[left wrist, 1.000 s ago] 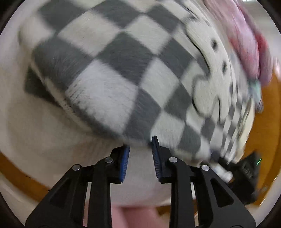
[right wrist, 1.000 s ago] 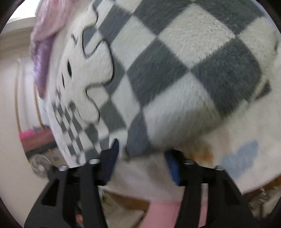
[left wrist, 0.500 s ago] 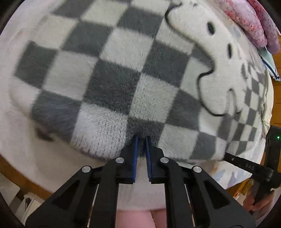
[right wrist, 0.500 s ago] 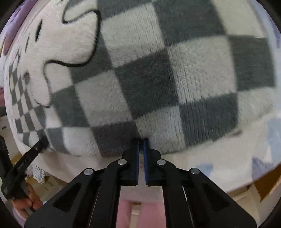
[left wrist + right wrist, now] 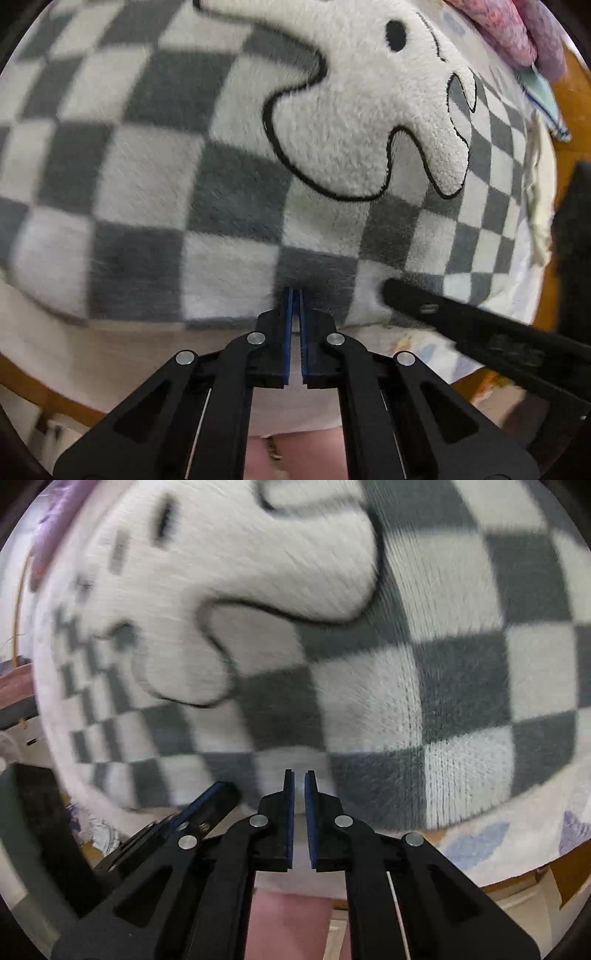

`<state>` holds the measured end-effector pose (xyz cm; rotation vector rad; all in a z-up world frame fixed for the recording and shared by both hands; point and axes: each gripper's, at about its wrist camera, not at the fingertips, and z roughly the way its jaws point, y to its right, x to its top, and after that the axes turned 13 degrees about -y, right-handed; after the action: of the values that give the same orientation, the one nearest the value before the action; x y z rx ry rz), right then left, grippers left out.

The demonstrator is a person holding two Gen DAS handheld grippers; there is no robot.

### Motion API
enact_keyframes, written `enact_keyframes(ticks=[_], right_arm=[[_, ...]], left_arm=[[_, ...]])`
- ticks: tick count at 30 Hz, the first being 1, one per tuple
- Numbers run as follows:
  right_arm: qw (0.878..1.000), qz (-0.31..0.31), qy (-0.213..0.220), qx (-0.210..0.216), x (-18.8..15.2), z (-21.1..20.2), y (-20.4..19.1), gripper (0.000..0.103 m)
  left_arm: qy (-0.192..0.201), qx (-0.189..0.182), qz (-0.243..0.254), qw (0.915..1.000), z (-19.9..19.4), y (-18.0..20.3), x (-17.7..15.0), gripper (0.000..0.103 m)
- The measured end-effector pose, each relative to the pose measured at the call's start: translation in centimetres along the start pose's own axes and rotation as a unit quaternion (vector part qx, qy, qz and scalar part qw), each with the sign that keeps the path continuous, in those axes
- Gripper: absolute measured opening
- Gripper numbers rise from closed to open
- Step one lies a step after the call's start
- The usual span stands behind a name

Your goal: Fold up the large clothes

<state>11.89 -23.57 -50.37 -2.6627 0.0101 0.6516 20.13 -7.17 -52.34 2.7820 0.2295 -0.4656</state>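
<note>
A fluffy grey-and-white checked sweater [image 5: 229, 184] with a white cartoon figure [image 5: 354, 122] lies spread flat and fills both views. My left gripper [image 5: 295, 291] points steeply down at the near hem, shut on a grey square of it. A black finger of the right gripper [image 5: 424, 306] lies on the hem just to its right. In the right wrist view the sweater [image 5: 443, 664] is blurred. My right gripper [image 5: 299, 773] stands at the same hem with its jaws almost together and the hem's edge between the pads. A finger of the left gripper [image 5: 214, 797] shows close on its left.
Under the sweater lies a white quilt [image 5: 110, 350] with pale blue prints [image 5: 476, 842], on a wooden surface whose edge [image 5: 29, 373] runs near. A pink-purple garment [image 5: 517, 33] is heaped at the far end. A person's pink clothing [image 5: 295, 454] shows below the grippers.
Both grippers closed on the sweater's near hem. They have since slid along it toward each other, and the cartoon figure now sits nearer the middle of both views.
</note>
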Motion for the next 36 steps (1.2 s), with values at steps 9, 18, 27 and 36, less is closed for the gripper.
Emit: enact_keyframes(ticks=[9, 18, 27, 36], right_arm=[[0.999, -0.006, 0.051, 0.001, -2.0, -6.9, -1.8, 0.066], [0.993, 0.024, 0.117, 0.003, 1.7, -14.9, -0.2, 0.091], [0.986, 0.015, 0.159, 0.046, 6.5, -19.9, 7.6, 0.094], [0.987, -0.028, 0.151, 0.055, 16.5, -21.5, 14.5, 0.095]], left_arm=[[0.028, 0.034, 0.009, 0.999, -6.1, 2.5, 0.4, 0.043], [0.071, 0.098, 0.026, 0.9923, -11.6, 3.8, 0.1, 0.062], [0.095, 0.142, 0.053, 0.9838, -13.5, 7.1, 2.1, 0.071], [0.075, 0.158, 0.051, 0.9832, -11.6, 8.3, 3.0, 0.074]])
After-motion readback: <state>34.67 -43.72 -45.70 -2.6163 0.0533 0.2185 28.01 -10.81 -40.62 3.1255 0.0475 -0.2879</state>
